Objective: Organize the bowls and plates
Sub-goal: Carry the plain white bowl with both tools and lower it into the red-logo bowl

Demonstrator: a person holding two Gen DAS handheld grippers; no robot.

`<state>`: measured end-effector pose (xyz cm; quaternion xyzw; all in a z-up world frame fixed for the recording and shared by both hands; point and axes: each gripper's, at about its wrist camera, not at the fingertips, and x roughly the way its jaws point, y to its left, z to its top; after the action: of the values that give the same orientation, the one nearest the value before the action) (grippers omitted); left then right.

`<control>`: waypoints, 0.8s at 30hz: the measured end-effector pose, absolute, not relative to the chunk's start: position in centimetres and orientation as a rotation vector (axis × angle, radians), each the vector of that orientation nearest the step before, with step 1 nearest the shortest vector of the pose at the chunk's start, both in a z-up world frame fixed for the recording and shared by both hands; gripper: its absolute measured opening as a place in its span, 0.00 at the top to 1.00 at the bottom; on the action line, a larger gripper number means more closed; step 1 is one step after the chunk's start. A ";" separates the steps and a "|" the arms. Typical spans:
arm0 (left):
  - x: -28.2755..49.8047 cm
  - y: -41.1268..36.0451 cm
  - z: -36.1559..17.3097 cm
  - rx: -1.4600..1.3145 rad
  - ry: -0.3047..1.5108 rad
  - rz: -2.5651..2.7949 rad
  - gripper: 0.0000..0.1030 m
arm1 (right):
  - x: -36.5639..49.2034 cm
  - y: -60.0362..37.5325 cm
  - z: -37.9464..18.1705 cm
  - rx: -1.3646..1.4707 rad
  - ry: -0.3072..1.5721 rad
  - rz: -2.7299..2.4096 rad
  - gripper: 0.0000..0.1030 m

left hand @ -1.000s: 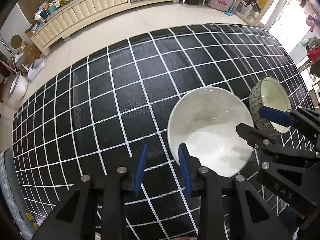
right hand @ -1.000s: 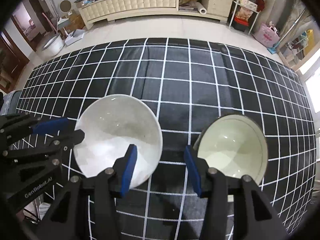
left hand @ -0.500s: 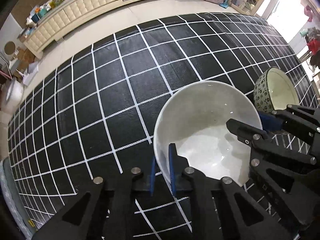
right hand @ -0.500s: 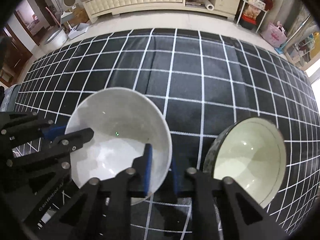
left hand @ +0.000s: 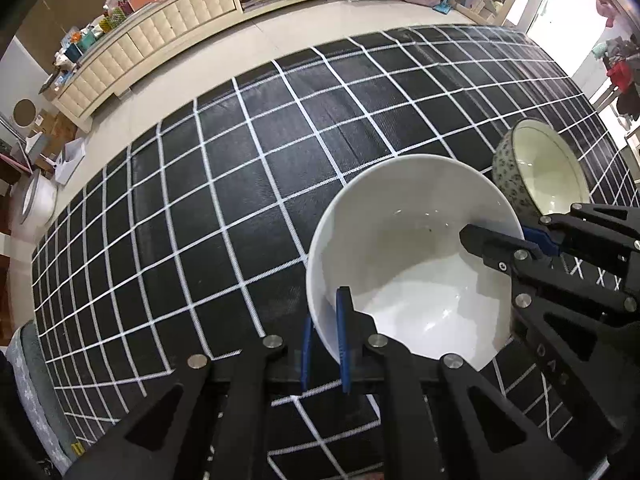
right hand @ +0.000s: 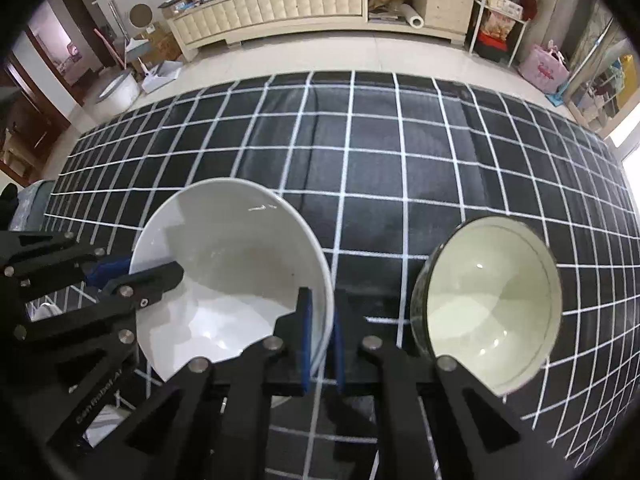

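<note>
A large white bowl [left hand: 412, 256] sits over the black grid-patterned mat, held by both grippers. My left gripper [left hand: 325, 344] is shut on the bowl's near-left rim, one pad inside and one outside. My right gripper [right hand: 320, 340] is shut on the bowl's right rim [right hand: 324, 300]; it shows in the left wrist view [left hand: 532, 236] clamped on the far side. The white bowl [right hand: 232, 276] appears slightly raised and tilted. A smaller bowl [right hand: 492, 304] with a dark patterned outside and pale inside stands to the right, also in the left wrist view [left hand: 540, 168].
The black mat with white grid lines [left hand: 240, 184] covers the work surface. Beyond it are a tiled floor, a long cream cabinet [right hand: 272, 0] and cluttered shelves. A white basin [left hand: 36, 200] stands on the floor at the left.
Both grippers went from open beside the white bowl to shut on its opposite rims. The bowl now looks larger and lifted off the mat.
</note>
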<state>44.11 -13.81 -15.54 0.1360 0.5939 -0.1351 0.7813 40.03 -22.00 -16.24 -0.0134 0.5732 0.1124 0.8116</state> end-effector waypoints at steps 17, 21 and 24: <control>34.7 -9.3 -7.9 0.243 1.189 -0.243 0.91 | 32.6 -18.9 -9.8 -0.012 1.134 0.276 0.90; 32.2 -8.6 -6.9 0.247 1.168 -0.227 0.91 | 31.1 -18.2 -9.0 -0.027 1.119 0.282 0.90; 30.6 -8.1 -6.4 0.244 1.159 -0.224 0.91 | 29.7 -17.9 -8.6 -0.030 1.112 0.287 0.90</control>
<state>30.61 -8.07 -6.42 0.1148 0.5451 -0.1056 0.8237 29.74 -17.94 -8.63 -0.0142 0.5259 0.1357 0.8395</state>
